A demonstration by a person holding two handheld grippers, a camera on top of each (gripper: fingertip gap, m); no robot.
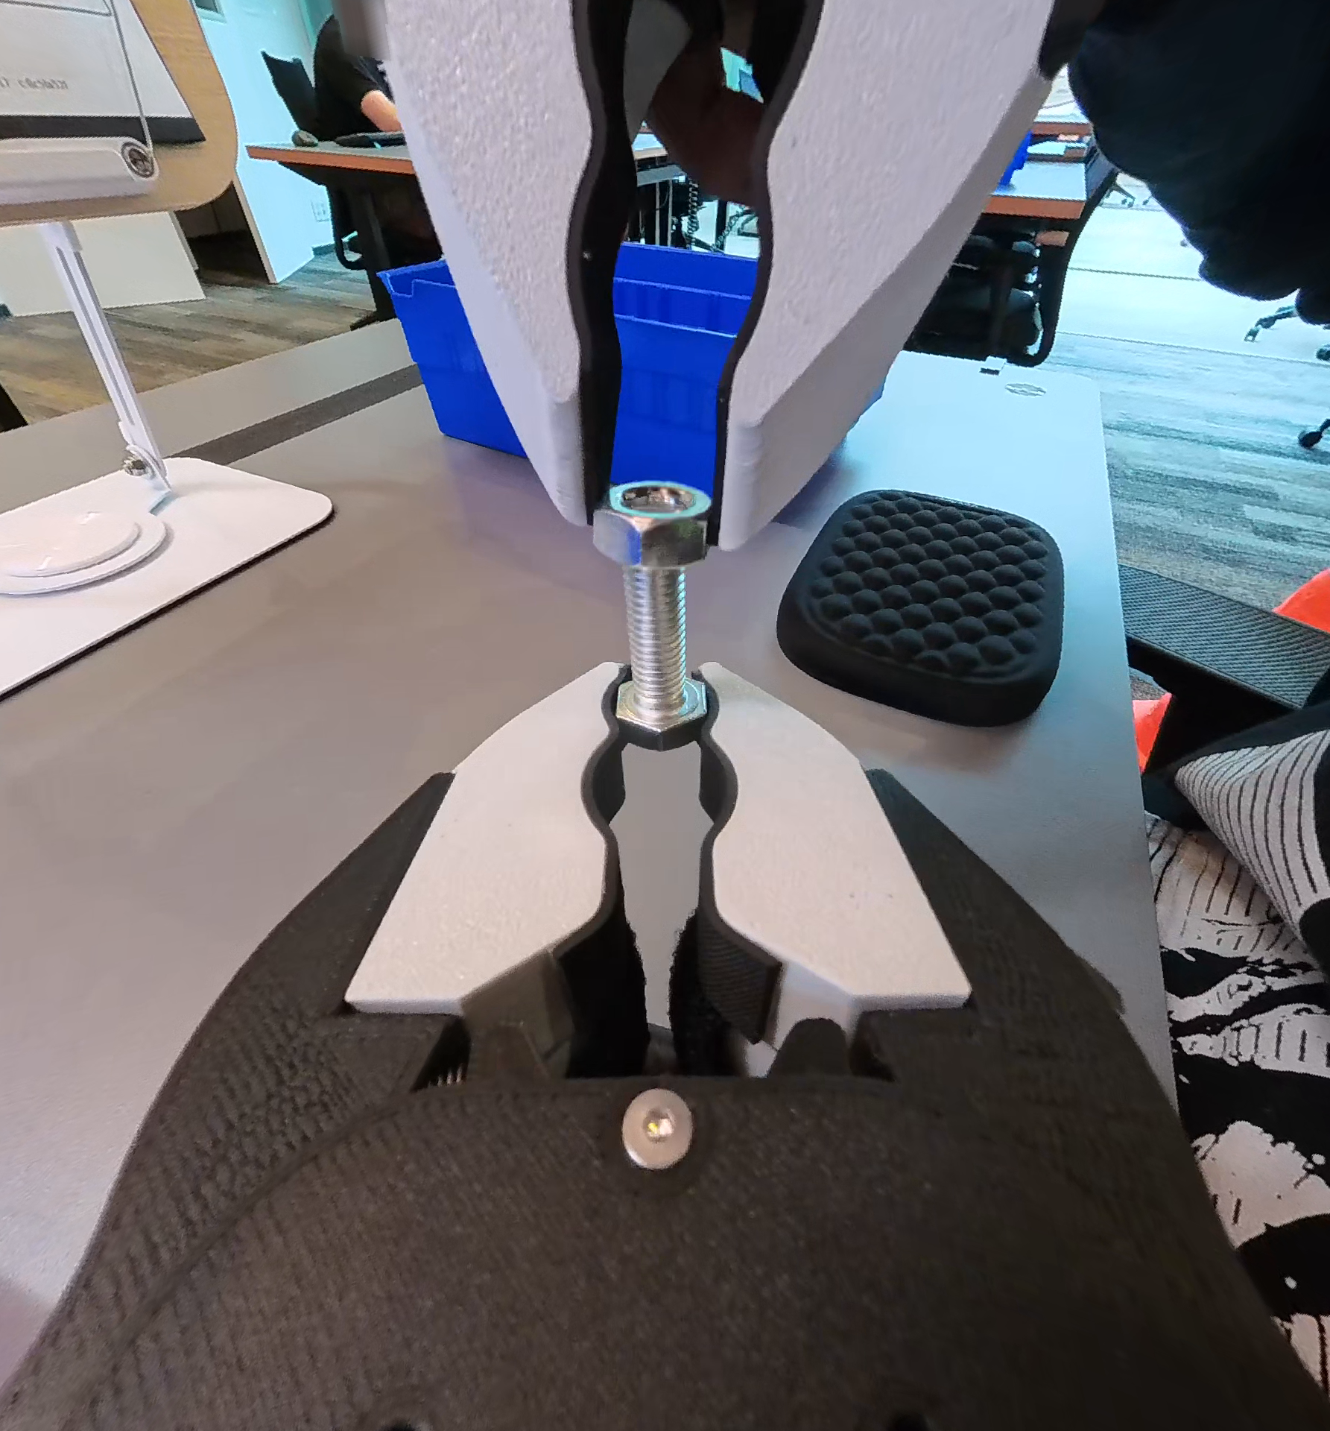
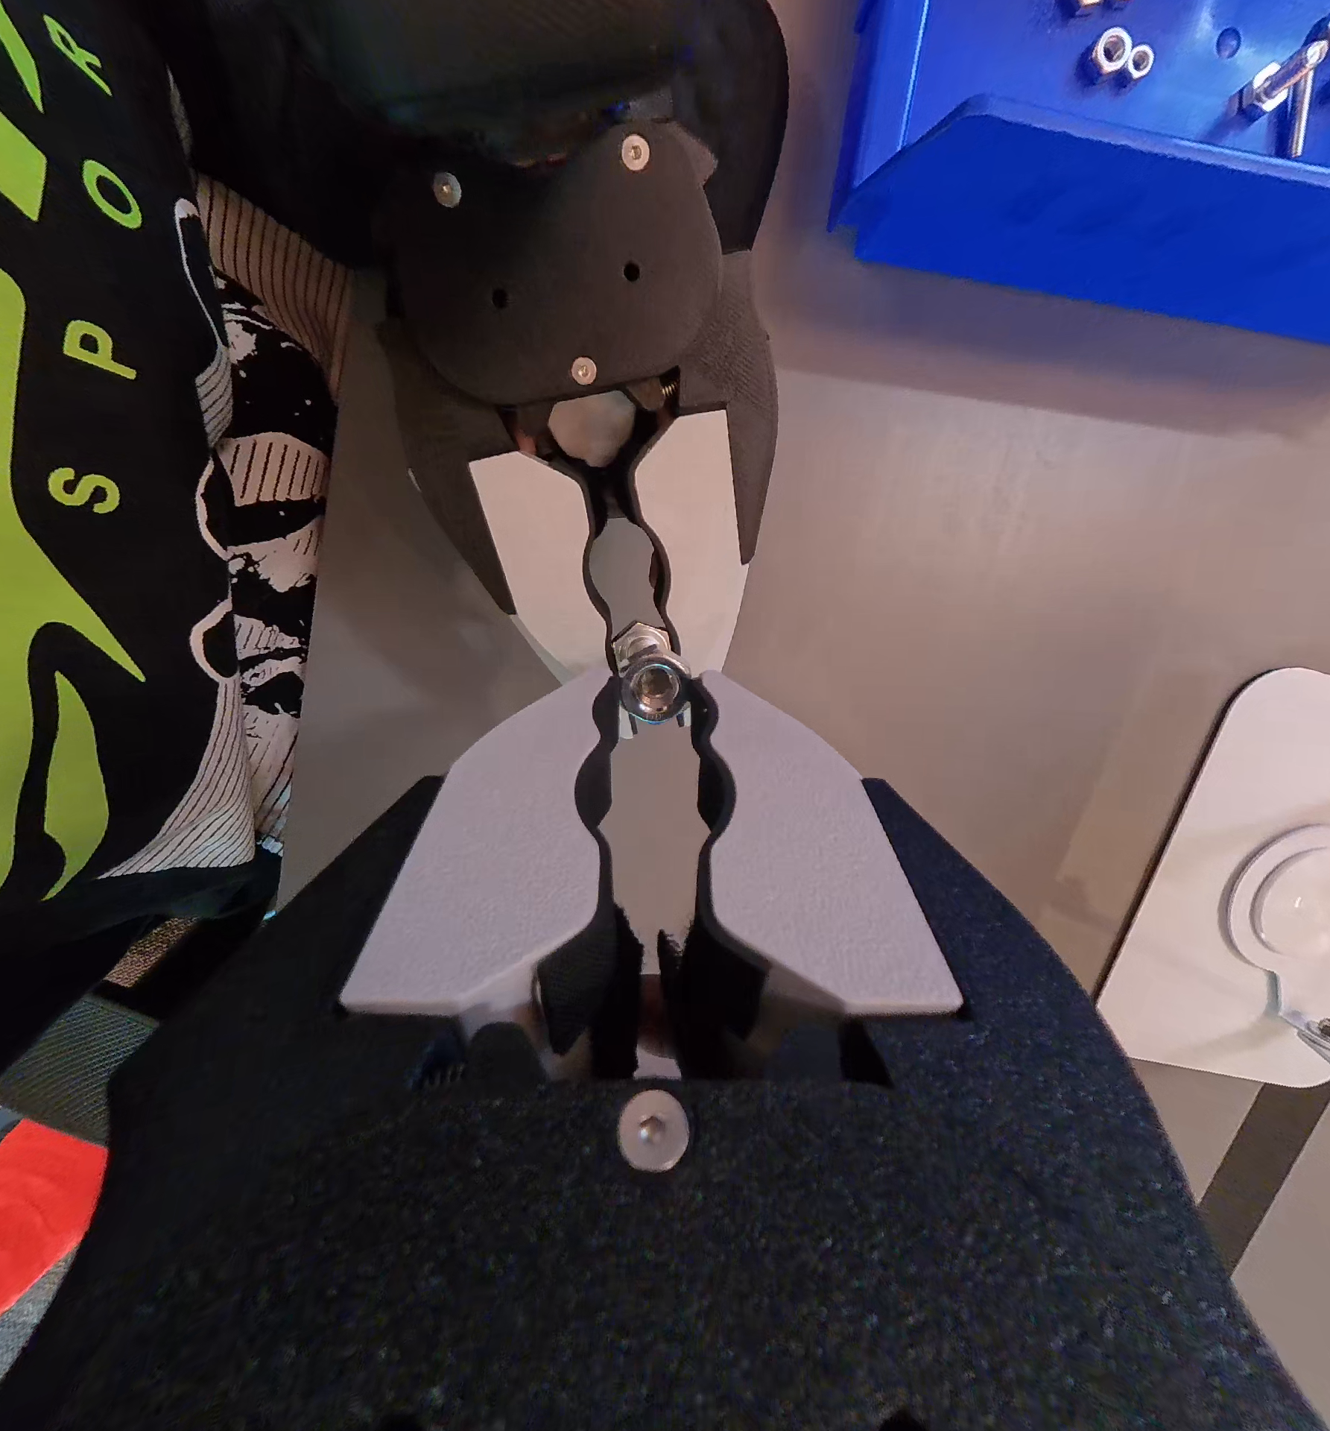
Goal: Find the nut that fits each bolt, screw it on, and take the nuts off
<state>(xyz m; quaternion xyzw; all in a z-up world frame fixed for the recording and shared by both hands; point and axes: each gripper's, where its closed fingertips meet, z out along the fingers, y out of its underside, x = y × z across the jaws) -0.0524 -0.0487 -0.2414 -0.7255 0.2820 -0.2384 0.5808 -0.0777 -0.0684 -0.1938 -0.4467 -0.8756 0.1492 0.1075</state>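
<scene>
**Desk:** While the left gripper [image 1: 660, 701] is pinching the bolt [image 1: 650, 619] by its head above the table [image 1: 259, 697], where is the shaft pointing?

**Photographer:** It is pointing to 12 o'clock in the left wrist view, straight into the right gripper [image 1: 650, 503]. That one's jaws are pressing on the flats of the nut [image 1: 650, 534]. The nut is sitting at the shaft's far end, with most of the thread showing bare below it.

**Desk:** And from the right wrist?

**Photographer:** The camera is looking down the bolt's long axis, with the left gripper lying beyond at 12 o'clock. The grippers are meeting tip to tip, each holding one end, so neither is nearer. Any turning, I judge, is going to have to run about that line.

**Desk:** Any writing?

**Photographer:** Green lettering is showing on the shirt [image 2: 65, 387] at 9 o'clock, and a line of print on the stand [image 1: 205, 519] at 10 o'clock. I am quoting neither. Nothing readable is showing on nut, bolt or grippers.
</scene>
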